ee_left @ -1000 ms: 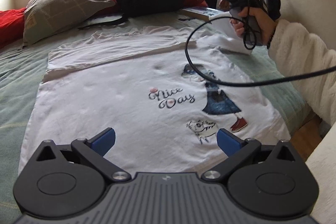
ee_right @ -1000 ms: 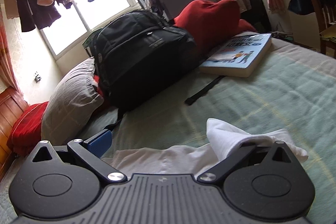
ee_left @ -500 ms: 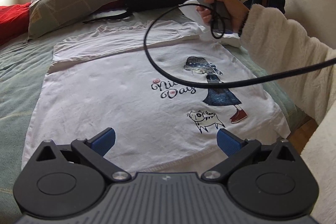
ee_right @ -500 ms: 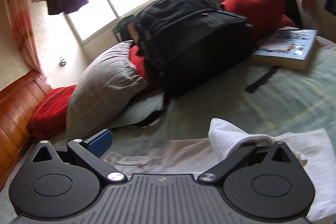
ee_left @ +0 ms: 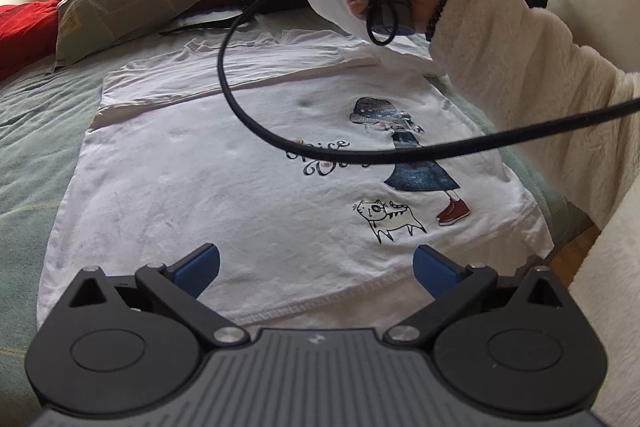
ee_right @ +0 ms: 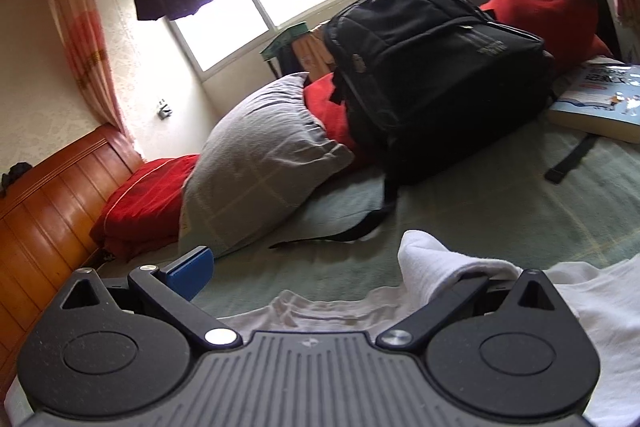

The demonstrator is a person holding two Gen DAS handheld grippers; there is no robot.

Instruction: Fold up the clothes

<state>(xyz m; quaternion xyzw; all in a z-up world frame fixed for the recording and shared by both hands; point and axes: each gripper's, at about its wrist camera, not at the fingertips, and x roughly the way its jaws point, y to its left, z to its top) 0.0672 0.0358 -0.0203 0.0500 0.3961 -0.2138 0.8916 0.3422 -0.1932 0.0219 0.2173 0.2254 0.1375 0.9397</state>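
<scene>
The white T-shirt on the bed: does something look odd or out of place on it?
Yes. A black cable hangs in a loop across the white T-shirt and hides part of its print. A small dark spot also marks the cloth above the print.

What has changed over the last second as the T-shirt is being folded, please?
The right claw, with the sleeve draped over one finger, has swung leftward across the T-shirt, carrying the sleeve inward; its view has turned from the book toward the pillow. The left claw stays open above the hem, and the shirt body lies flat as before.
</scene>
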